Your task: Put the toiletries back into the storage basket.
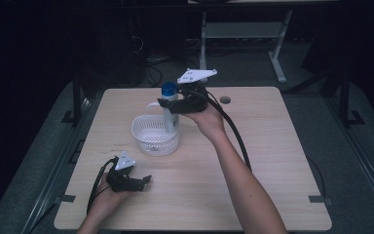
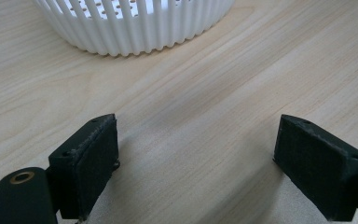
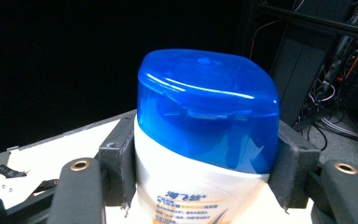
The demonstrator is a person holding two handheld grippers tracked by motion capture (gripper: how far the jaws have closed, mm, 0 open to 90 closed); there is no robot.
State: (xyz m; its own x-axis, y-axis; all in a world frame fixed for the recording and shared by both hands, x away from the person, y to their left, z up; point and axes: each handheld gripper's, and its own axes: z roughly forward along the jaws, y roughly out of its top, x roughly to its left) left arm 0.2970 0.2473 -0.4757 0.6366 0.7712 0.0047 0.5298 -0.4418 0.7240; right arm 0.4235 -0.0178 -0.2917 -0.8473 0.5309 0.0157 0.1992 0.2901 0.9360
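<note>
A white bottle (image 1: 170,114) with a blue cap (image 1: 169,89) stands upright with its base inside the white slotted basket (image 1: 146,137) at mid-table. My right gripper (image 1: 169,103) is shut on the bottle just below the cap. In the right gripper view the black pads (image 3: 117,163) press both sides of the bottle (image 3: 191,191) under its blue cap (image 3: 208,121). My left gripper (image 1: 146,180) rests low on the table near the front left, open, with bare wood between its fingers (image 2: 91,161). The basket (image 2: 135,28) lies just ahead of it.
The light wooden table (image 1: 272,161) has open surface to the right and front. A round cable hole (image 1: 225,100) sits near the far edge. Beyond the table, a desk frame (image 1: 277,58) and cables stand on the dark floor.
</note>
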